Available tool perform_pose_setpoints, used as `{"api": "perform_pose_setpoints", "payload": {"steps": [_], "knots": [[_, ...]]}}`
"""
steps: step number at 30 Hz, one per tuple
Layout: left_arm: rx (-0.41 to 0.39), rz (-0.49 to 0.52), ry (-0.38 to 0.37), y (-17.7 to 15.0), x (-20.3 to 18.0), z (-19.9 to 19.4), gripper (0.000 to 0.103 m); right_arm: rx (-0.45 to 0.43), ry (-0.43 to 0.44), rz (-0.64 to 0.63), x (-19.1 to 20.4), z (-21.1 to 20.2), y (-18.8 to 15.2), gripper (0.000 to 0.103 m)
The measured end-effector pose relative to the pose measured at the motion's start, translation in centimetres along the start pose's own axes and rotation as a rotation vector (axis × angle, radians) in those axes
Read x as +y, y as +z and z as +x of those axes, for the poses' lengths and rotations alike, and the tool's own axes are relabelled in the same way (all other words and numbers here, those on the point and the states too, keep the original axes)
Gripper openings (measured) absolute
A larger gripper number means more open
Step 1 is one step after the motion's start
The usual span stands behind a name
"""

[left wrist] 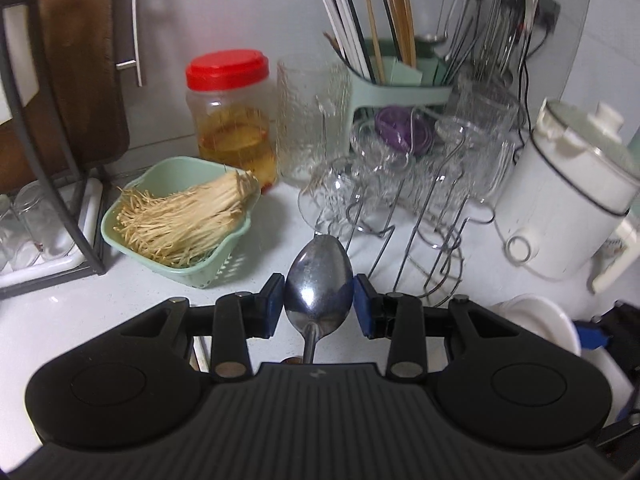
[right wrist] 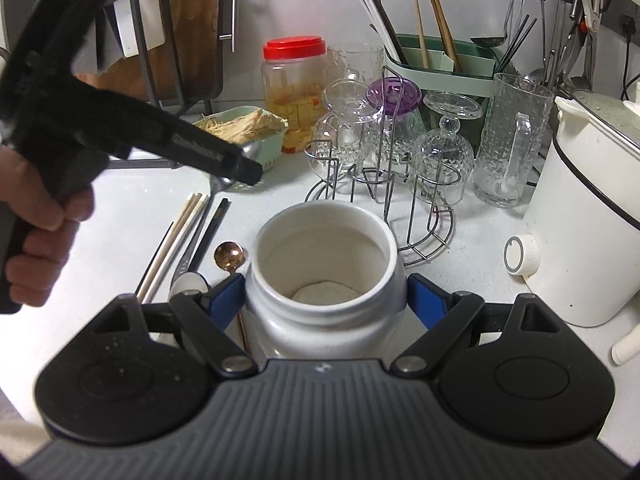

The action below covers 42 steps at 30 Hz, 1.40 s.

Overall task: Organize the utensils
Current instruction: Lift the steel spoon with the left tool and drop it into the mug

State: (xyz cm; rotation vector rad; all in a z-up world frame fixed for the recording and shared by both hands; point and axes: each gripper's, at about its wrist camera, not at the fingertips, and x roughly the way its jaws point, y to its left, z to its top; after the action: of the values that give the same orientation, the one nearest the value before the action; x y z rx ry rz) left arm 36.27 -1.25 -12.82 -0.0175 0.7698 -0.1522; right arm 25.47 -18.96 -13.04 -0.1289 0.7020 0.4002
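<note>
While blue fingers pinch it, oval steel spoon, glossy, dented.

Both wrist views look steeply down, close; both share the glass rack.

A white desk carries loose pale and dark chopsticks, a copper-coloured spoon, a white ceramic jar, a wire rack of upturned glasses, a red-lidded clear plastic jar, a mint-green basket of enoki mushrooms and a white electric cooker.
</note>
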Motion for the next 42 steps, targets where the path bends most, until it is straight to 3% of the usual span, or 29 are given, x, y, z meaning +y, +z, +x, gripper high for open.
{"api": "perform_pose_setpoints", "payload": {"steps": [16, 32, 37, 42], "knots": [[-0.124, -0.035, -0.050, -0.3, -1.3, -5.1, 0.043, -0.002, -0.035, 0.008, 0.9, 0.2, 0.1, 0.089], [-0.253, -0.033, -0.191, 5.7, -3.8, -12.1, 0.043, 0.020, -0.024, -0.003, 1.1, 0.7, 0.6, 0.089], [-0.243, -0.016, -0.268, 6.8, -5.3, -12.7, 0.043, 0.028, -0.021, 0.001, 1.1, 0.7, 0.7, 0.089], [-0.171, -0.005, -0.300, 6.3, -6.3, -10.8, 0.043, 0.021, -0.019, 0.001, 1.0, 0.6, 0.6, 0.089]]}}
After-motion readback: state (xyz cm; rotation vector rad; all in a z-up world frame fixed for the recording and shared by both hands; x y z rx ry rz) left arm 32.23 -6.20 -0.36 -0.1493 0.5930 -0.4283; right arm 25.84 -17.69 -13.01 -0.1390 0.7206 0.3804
